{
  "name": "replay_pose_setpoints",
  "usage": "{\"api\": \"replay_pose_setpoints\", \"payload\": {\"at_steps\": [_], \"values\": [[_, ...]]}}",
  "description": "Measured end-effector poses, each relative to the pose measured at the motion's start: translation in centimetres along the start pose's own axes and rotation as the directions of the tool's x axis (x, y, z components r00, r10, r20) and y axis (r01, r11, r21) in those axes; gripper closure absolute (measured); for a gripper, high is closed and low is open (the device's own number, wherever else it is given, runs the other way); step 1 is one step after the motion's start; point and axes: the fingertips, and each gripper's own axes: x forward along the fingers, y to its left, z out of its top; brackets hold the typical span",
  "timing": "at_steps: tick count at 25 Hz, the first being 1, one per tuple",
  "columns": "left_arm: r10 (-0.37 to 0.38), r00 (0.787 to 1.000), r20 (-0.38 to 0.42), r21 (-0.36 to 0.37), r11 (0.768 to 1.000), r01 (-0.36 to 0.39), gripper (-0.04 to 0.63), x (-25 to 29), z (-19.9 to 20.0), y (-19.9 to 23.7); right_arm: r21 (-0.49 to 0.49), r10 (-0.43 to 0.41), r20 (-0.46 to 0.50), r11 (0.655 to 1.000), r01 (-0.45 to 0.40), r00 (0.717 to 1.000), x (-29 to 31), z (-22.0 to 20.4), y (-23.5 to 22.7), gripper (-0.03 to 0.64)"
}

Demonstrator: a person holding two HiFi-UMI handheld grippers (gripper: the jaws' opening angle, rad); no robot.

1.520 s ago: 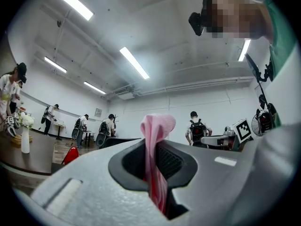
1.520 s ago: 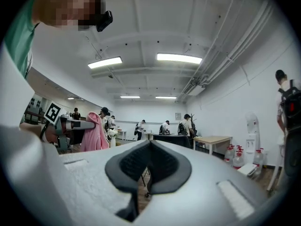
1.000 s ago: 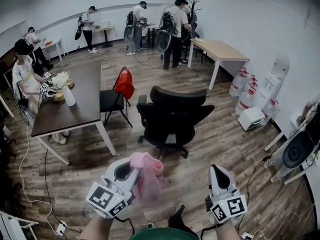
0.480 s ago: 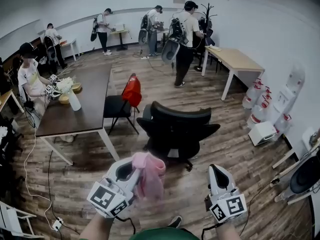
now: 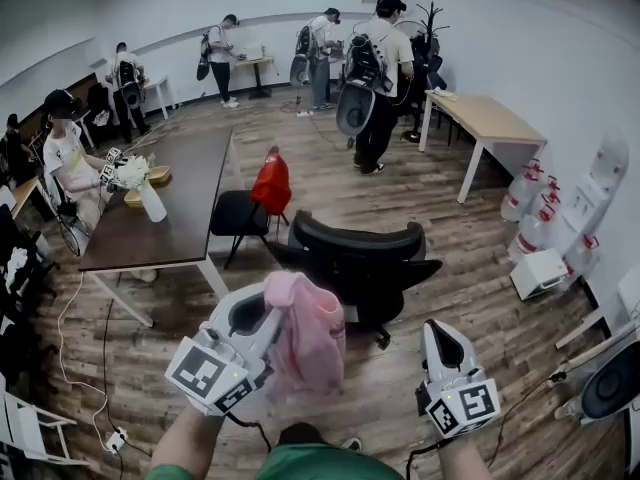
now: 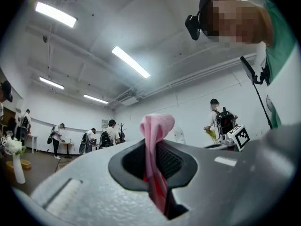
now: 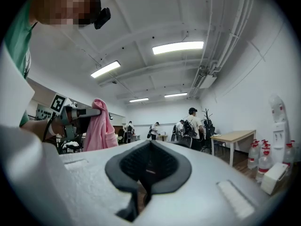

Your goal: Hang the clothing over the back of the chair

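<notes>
The black chair [image 5: 360,258] looks bigger and closer than it did a moment ago. It used to sit up in the middle of the head view with bare floor between it and the grippers. Now the pink clothing [image 5: 308,333] covers a bit of the chair's lower left side. The pink clothing has also come up higher in the picture, and so has the left gripper [image 5: 272,313]. The right gripper [image 5: 437,328] has stayed low on the right, about where it was.

The left gripper's jaws are squeezed tight on the pink clothing. In the left gripper view a thin fold of the clothing [image 6: 156,126] is pinched in the gripper [image 6: 154,182] and a soft loop pokes up above the jaws. In the head view the rest hangs down from the tip in a bunch, at the lower middle of the frame. In the right gripper view the clothing [image 7: 99,128] hangs at the left edge, under the left gripper [image 7: 89,111].

The right gripper [image 7: 148,173] has its jaws pressed together and holds nothing. It is well apart from the clothing.

The clothing is in the air, in front of the chair's back and not on it yet.
</notes>
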Motion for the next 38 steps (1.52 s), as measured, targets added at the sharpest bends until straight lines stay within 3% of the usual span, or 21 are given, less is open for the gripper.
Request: {"api": "replay_pose_setpoints", "payload": {"at_steps": [4, 9, 15, 20, 25, 31, 35, 38], "values": [[-0.038, 0.998, 0.041, 0.004, 0.999, 0.038, 0.56, 3.3, 2.4, 1.2, 0.006, -0.006, -0.002, 1.0, 0.006, 1.0, 1.8, 0.1, -1.1, 0.615], [-0.104, 0.99, 0.1, -0.043, 0.993, 0.109, 0.56, 7.8, 4.7, 3.4, -0.009, -0.046, 0.006, 0.999, 0.046, 0.999, 4.4, 1.0, -2.5, 0.615], [-0.214, 0.953, 0.214, -0.009, 0.975, 0.221, 0.56, 13.6, 10.0, 5.9, -0.023, -0.138, 0.035, 0.99, 0.139, 0.99, 7.5, 2.0, -4.6, 0.615], [-0.28, 0.93, 0.237, 0.03, 0.959, 0.281, 0.56, 18.8, 11.4, 8.5, -0.023, -0.204, 0.045, 0.978, 0.205, 0.978, 10.1, 1.3, -5.3, 0.615], [-0.344, 0.925, 0.159, 0.03, 0.939, 0.343, 0.56, 25.0, 8.0, 12.1, -0.027, -0.279, 0.054, 0.96, 0.28, 0.959, 11.8, 1.0, -5.6, 0.615], [-0.365, 0.93, -0.037, 0.019, 0.93, 0.366, 0.56, 31.3, -1.4, 16.9, -0.039, -0.373, 0.013, 0.927, 0.374, 0.928, 11.6, -0.5, -6.6, 0.615], [-0.388, 0.904, -0.181, 0.02, 0.917, 0.398, 0.558, 33.6, -8.0, 19.1, -0.044, -0.407, -0.042, 0.913, 0.405, 0.912, 11.9, -2.0, -6.6, 0.615], [-0.413, 0.866, -0.282, 0.016, 0.9, 0.435, 0.557, 34.3, -12.8, 20.1, -0.057, -0.41, -0.078, 0.912, 0.406, 0.909, 12.8, -2.8, -6.1, 0.615]]}}
